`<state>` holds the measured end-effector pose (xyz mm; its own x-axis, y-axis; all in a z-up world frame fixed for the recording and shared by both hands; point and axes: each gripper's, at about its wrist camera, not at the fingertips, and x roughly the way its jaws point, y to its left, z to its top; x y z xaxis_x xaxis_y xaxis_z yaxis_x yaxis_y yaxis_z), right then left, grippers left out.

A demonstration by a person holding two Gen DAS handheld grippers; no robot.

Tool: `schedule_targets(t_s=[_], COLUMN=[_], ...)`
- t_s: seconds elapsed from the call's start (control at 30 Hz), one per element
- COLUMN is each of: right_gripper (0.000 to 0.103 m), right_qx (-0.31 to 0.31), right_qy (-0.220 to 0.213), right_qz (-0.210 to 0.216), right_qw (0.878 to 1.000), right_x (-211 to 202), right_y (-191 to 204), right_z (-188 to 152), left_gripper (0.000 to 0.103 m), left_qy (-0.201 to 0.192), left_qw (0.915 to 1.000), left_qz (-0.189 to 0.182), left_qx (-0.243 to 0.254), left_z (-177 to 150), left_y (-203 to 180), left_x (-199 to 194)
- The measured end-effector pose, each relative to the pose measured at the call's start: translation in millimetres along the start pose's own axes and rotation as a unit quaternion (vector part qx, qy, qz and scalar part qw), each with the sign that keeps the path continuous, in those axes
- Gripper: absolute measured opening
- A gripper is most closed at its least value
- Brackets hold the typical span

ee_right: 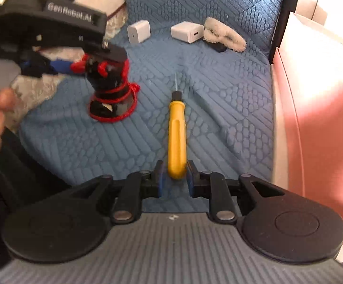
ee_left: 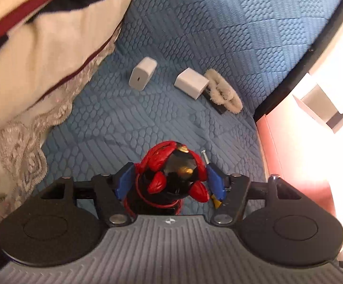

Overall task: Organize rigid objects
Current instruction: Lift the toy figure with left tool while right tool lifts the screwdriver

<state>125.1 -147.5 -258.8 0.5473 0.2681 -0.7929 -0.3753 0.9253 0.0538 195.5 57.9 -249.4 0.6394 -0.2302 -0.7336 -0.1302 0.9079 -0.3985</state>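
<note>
left gripper [ee_left: 171, 184] is clamped on the red-and-black figurine [ee_left: 171, 177]; keep it upright. right gripper [ee_right: 174, 179] jaws straddle the yellow screwdriver [ee_right: 177, 137], tip at 12 o'clock; clamped or not, cannot tell.

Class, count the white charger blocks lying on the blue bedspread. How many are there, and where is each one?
2. One white charger block lies near the pillow; the other white charger block lies to its right, beside the fluffy brush. More may be hidden outside the view.
</note>
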Motion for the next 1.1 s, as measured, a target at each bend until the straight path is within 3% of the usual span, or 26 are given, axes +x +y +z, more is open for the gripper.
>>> schedule_targets(t_s=[0.07, 0.17, 0.3, 0.4, 0.47, 0.53, 0.77, 1.1], right_gripper=[0.053, 0.053, 0.052, 0.046, 0.031, 0.023, 0.021, 0.021], right_qx=[0.0, -0.001, 0.016, 0.017, 0.017, 0.007, -0.03, -0.026], right_qy=[-0.01, -0.03, -0.054, -0.051, -0.042, -0.034, -0.034, -0.021], right_qz=[0.0, -0.017, -0.016, -0.026, -0.025, -0.037, -0.053, -0.055], right_qw=[1.0, 0.999, 0.998, 0.998, 0.999, 0.999, 0.998, 0.998], right_x=[2, 4, 7, 19, 25, 30, 32, 34], right_y=[-1, 1, -2, -3, -3, -1, 5, 8], right_z=[0, 4, 12, 17, 19, 21, 20, 23], left_gripper=[0.074, 0.074, 0.074, 0.074, 0.074, 0.074, 0.075, 0.075], left_qy=[0.004, 0.014, 0.017, 0.018, 0.016, 0.015, 0.012, 0.01], left_qw=[0.9998, 0.9981, 0.9978, 0.9985, 0.999, 0.9993, 0.9999, 0.9997], left_qz=[-0.011, -0.033, -0.031, -0.026, -0.022, -0.018, 0.0, 0.004], left_qx=[-0.014, -0.05, -0.056, -0.045, -0.035, -0.029, -0.001, 0.022], left_z=[1, 3, 4, 4, 3, 3, 3, 7], left_y=[4, 13, 13, 11, 9, 8, 3, 0], left_x=[1, 0, 0, 2, 2, 2, 5, 11])
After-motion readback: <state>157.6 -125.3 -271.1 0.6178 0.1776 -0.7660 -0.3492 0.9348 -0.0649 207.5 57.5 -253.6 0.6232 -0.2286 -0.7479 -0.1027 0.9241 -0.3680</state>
